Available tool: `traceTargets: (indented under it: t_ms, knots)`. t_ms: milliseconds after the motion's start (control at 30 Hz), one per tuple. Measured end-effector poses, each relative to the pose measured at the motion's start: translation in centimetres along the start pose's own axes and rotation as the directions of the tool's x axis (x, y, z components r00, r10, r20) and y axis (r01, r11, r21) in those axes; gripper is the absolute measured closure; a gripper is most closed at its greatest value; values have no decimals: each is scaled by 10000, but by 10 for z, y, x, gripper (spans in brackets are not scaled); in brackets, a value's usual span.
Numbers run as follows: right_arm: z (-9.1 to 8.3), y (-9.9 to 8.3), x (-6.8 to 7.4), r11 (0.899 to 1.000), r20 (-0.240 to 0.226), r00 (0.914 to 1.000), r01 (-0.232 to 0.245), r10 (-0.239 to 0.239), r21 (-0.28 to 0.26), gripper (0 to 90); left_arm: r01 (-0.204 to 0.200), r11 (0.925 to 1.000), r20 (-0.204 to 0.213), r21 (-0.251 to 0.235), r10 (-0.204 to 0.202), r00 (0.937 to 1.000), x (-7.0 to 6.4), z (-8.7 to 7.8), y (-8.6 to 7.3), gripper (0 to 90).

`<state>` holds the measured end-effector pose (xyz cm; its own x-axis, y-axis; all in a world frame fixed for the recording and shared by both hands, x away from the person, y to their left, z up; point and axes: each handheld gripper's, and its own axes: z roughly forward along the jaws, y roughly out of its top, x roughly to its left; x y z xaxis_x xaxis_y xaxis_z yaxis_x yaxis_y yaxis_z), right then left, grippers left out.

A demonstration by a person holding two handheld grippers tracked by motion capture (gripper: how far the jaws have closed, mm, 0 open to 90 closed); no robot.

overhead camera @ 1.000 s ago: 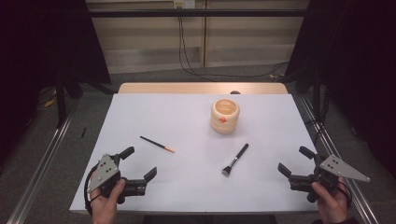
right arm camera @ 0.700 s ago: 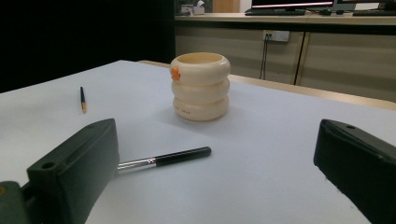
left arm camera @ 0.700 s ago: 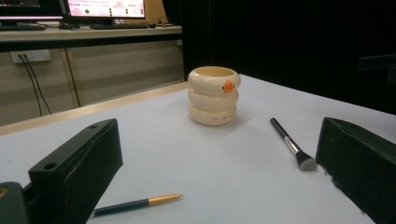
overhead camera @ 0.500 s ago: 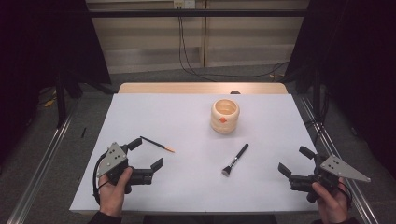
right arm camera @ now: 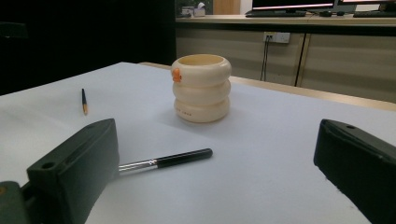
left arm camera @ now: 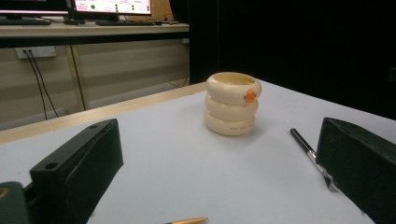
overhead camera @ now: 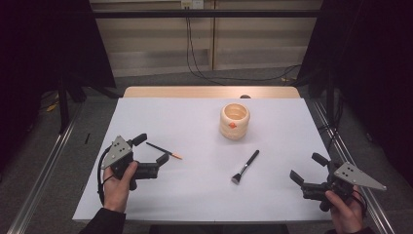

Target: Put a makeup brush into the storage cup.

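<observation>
The left tongs (overhead camera: pixel 152 151) are held open around the thin orange-tipped brush (overhead camera: pixel 163 150) on the bench (overhead camera: pixel 195 195), apparently not yet touching it. The right tongs (overhead camera: pixel 308 168) are held open, idle. Nothing has been lifted; everything remains undone.

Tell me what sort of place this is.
Probably a lab or office recording bay: a white-covered table between dark curtains, cables down the back wall, and monitors on a desk behind.
</observation>
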<state>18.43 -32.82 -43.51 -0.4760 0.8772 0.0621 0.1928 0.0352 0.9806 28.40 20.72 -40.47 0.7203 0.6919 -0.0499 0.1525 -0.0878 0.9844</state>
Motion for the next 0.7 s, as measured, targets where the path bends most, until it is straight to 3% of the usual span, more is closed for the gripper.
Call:
traceTargets:
  t_ms: [133, 233, 333, 533, 700]
  knots:
    - [0, 0, 0, 10000, 38, 10000, -10, 10, 16, 0, 65, 10000, -95, -25, -65, 9999, 5, 5, 4, 6]
    - [0, 0, 0, 10000, -6, 10000, 0, 0, -1, 0, -137, 9999, 54, -48, 137, 9999, 9, 9, 7, 9]
    - [0, 0, 0, 10000, 8, 10000, 16, -16, -50, 0, -183, 9998, -82, -61, 183, 9998, 12, 13, 8, 9]
    - [0, 0, 0, 10000, 7, 10000, 4, -4, -27, 0, -39, 10000, -39, -87, 39, 10000, 18, 22, 13, 10]
    - [0, 0, 1, 10000, -24, 10000, 19, -19, 15, 0, -219, 9997, -134, 58, 220, 9997, 24, 31, 18, 10]
